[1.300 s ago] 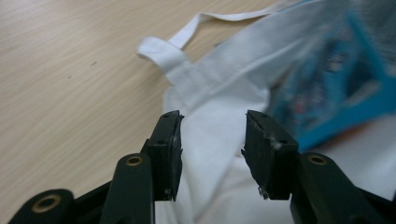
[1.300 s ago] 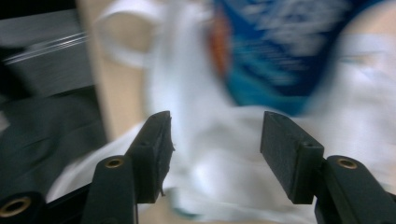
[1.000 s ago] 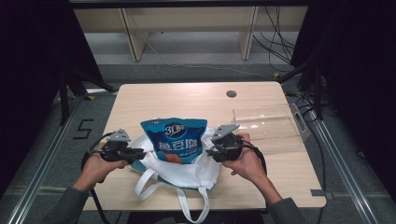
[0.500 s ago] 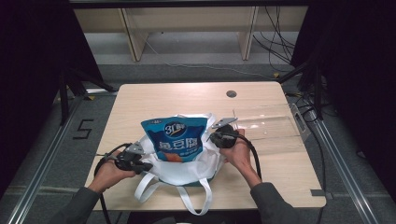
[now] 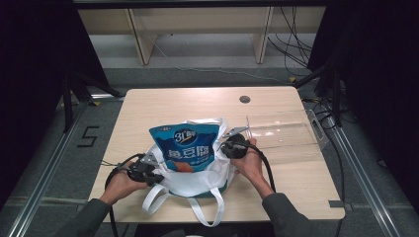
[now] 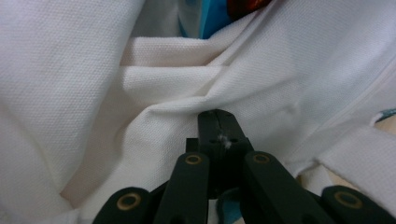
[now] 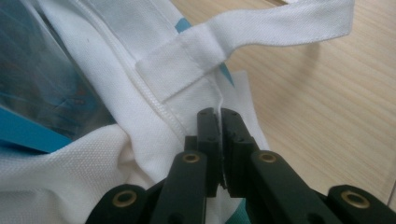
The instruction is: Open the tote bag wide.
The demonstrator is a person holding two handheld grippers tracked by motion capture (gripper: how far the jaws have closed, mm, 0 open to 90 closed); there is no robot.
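A white tote bag [image 5: 197, 181] lies on the wooden table [image 5: 163, 106] with a blue snack pouch [image 5: 185, 148] standing upright in it. My left gripper [image 5: 155, 176] is at the bag's left side, shut on a fold of its white fabric [image 6: 93, 93]; in the left gripper view the closed gripper tips [image 6: 215, 114] pinch that cloth. At the bag's right side my right gripper [image 5: 226, 148] is shut on the rim; in the right gripper view its gripper tips [image 7: 218, 113] grip the edge just below a sewn-on handle strap [image 7: 261, 32]. The pouch [image 7: 42, 79] sits to their left.
A clear plastic tray [image 5: 286, 133] lies on the table right of the bag, close to my right hand. A round cable hole [image 5: 244, 99] is in the far part of the tabletop. The bag's two handle loops [image 5: 207, 215] hang toward the near edge.
Both hands have sunk toward the table with the bag's sides in their grip. The left gripper came nearer the front edge and closer to the pouch. More of the pouch stands above the rim.
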